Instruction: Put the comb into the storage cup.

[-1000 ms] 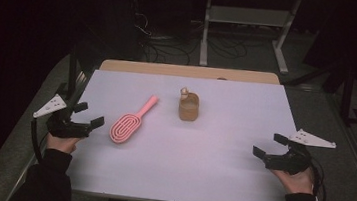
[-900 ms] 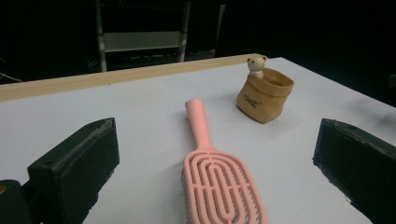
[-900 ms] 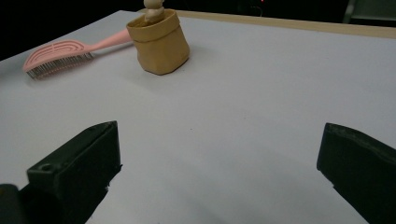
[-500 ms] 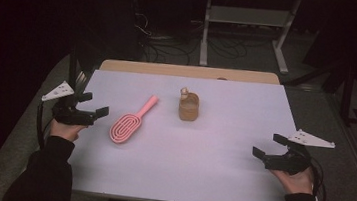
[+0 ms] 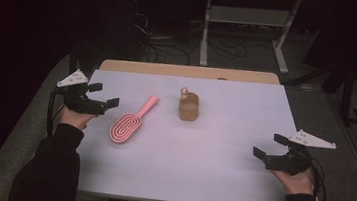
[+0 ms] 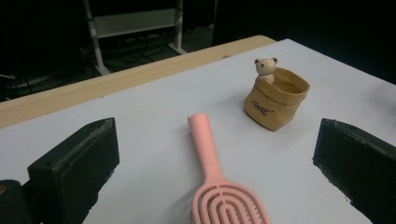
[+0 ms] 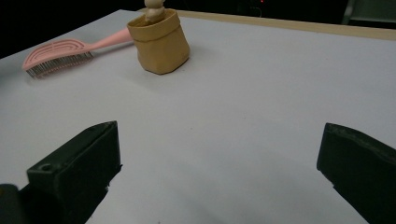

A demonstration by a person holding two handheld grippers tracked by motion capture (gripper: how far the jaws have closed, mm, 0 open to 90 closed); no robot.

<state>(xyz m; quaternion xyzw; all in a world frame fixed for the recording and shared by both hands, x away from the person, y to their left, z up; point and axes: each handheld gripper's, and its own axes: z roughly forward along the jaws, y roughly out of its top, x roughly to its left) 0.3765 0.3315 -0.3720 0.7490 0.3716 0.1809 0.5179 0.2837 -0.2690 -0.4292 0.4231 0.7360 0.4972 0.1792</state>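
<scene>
two things lie on the white table (image 5: 200, 163): a pink hairbrush (image 5: 129, 124) toward the left side and, a little beyond its handle tip, a tan pot with a small bear (image 5: 188, 106) on its rim. the left gripper (image 5: 100, 97) hovers just beside the brush head with its jaws spread wide and nothing between them, and in the left gripper view the brush (image 6: 219, 186) lies between the two jaws, handle pointing away toward the pot. the right gripper (image 5: 269, 146) rests near the right edge, jaws likewise apart and bare, well clear of both objects. the brush looks like light, stiff plastic, probably smooth and a bit slick; the narrow handle seems the surest place to pinch, since the bristled head lies face down.
</scene>
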